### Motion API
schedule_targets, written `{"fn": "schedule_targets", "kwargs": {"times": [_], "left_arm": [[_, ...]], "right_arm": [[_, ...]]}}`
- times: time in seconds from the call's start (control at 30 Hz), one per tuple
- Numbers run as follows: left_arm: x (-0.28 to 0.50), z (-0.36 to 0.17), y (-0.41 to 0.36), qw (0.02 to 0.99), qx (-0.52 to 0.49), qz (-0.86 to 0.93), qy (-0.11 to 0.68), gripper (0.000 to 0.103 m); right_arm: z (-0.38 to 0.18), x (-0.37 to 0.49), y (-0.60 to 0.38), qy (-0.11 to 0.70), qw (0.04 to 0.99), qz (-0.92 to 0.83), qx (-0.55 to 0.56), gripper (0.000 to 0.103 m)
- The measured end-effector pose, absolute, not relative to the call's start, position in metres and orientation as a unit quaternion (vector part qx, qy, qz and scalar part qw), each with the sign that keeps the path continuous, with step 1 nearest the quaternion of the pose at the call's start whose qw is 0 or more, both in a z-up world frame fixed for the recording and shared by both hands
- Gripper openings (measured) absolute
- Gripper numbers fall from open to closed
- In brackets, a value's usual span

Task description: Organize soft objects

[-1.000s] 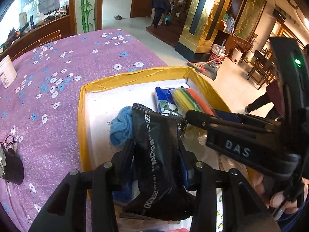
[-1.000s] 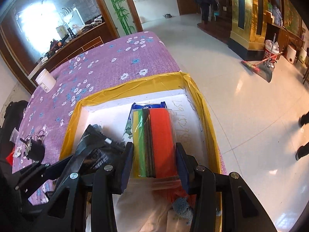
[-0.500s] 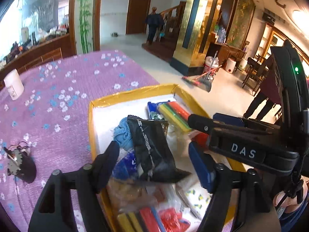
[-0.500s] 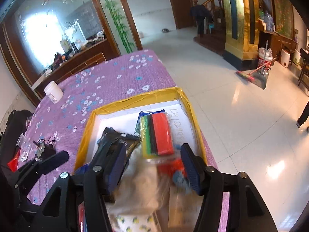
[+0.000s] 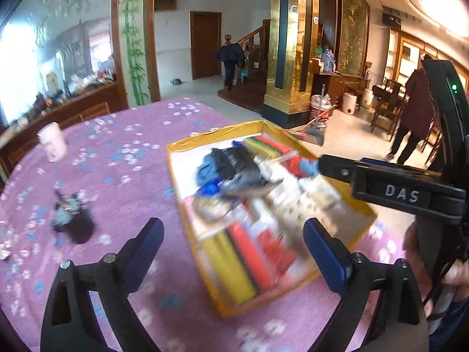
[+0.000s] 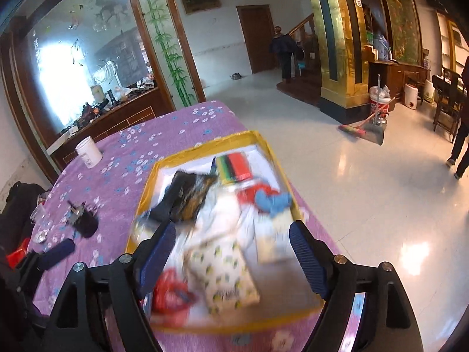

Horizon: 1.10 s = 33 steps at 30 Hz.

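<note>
Both packets I had clamped a second ago now lie in the yellow-rimmed tray: the black packet mid-tray, the striped colour pack at the far end. On my purple flowered tablecloth the tray's contents smear into blur, so the nearer pieces are hard to name. My left gripper and right gripper have just been opening; both gape wide, gripping nothing. One white cup stands well clear of the tray.
</note>
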<state>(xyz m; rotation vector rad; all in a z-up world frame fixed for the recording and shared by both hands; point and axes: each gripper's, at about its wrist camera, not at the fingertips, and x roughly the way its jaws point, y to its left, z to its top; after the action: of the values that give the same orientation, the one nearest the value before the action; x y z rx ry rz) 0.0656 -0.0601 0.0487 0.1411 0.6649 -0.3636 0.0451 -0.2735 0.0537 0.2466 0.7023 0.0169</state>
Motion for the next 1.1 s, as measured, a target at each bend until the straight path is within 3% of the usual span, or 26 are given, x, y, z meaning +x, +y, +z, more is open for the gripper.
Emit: {"fn": "schedule_targets", "kwargs": {"times": [0.27, 0.47, 1.1], "left_arm": [[0.0, 0.035, -0.039, 0.943, 0.147, -0.099, 0.283, 0.098], [-0.032, 0.02, -0.03, 0.942, 0.136, -0.079, 0.297, 0.103], [-0.02, -0.005, -0.011, 0.942, 0.117, -0.016, 0.313, 0.103]], "right_arm": [[0.043, -0.027, -0.245, 0.309, 0.946, 0.002, 0.1, 0.084], [0.027, -0.068, -0.224, 0.28, 0.957, -0.046, 0.065, 0.087], [0.021, -0.076, -0.204, 0.249, 0.966, -0.054, 0.031, 0.087]]}}
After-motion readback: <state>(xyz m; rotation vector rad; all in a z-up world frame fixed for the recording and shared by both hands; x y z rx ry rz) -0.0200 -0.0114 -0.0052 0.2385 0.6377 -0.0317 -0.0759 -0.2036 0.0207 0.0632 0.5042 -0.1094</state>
